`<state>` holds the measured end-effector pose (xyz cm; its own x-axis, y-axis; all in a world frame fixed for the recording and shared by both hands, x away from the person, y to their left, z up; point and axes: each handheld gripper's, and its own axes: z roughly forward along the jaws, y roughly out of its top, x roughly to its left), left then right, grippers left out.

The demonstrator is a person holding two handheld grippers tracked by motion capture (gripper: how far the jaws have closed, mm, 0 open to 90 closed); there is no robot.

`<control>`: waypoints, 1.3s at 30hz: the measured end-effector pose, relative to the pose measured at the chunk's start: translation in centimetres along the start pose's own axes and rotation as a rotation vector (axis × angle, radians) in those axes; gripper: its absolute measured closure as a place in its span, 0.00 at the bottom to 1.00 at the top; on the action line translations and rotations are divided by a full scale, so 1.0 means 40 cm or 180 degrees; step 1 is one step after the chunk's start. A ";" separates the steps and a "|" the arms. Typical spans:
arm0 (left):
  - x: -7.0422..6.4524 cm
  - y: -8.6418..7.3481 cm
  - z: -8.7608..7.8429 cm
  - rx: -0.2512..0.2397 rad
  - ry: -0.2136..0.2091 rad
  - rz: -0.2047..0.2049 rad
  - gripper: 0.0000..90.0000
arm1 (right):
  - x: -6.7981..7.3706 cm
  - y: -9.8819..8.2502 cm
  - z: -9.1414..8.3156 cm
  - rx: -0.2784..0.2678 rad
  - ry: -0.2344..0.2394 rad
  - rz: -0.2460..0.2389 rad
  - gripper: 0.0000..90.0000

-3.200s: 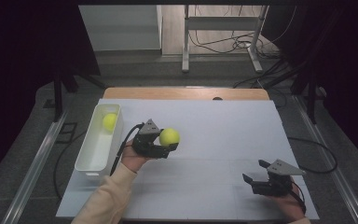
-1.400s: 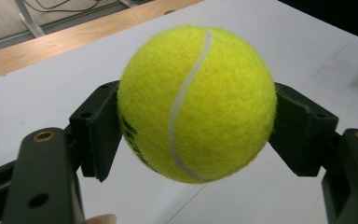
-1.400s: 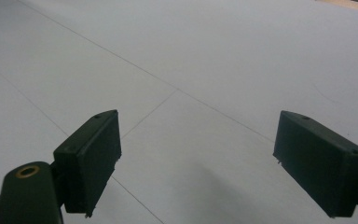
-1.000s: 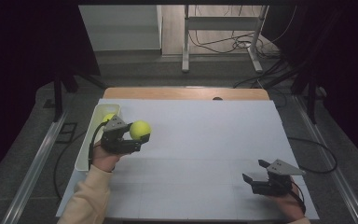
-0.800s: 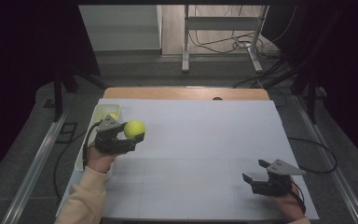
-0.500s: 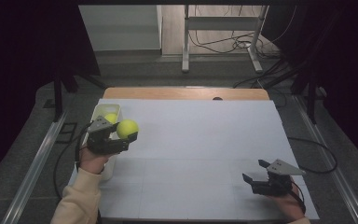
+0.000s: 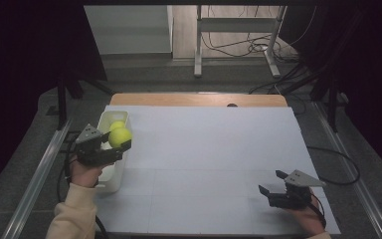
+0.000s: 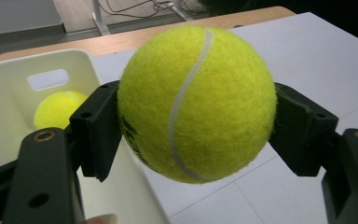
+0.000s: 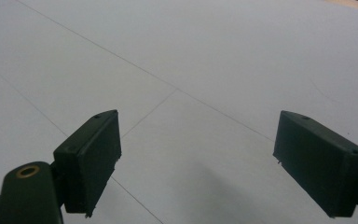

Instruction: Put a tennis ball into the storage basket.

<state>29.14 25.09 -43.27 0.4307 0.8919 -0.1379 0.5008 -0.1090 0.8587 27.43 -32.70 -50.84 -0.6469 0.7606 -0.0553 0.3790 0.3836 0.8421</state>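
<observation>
My right gripper (image 7: 274,186) rests wide open on the white table (image 7: 214,149) near the front edge, idle and out of the way. My left gripper (image 7: 110,149) clamps the tennis ball (image 7: 120,136) at its sides, above the white bin's (image 7: 104,119) rim (ready to drop, I'd say). A second ball (image 8: 58,108) lies inside.

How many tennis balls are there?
2. One ball is clamped in the left gripper, beside the bin. The other ball lies inside the bin. More could hide behind them.
</observation>
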 end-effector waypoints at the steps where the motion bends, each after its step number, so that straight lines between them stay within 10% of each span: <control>1: 0.004 -0.002 -0.003 -0.0007 0.0020 -0.0017 0.29 | 0.000 0.000 0.000 0.0000 0.0000 0.0001 0.17; 39: 0.086 -0.043 -0.014 0.0344 0.0424 -0.0155 0.29 | 0.000 -0.001 0.001 0.0015 -0.0011 -0.0011 0.17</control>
<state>29.34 28.59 -44.94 0.3043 0.9467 -0.1054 0.5996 -0.1044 0.7934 27.44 -32.67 -50.88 -0.6459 0.7610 -0.0602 0.3798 0.3888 0.8394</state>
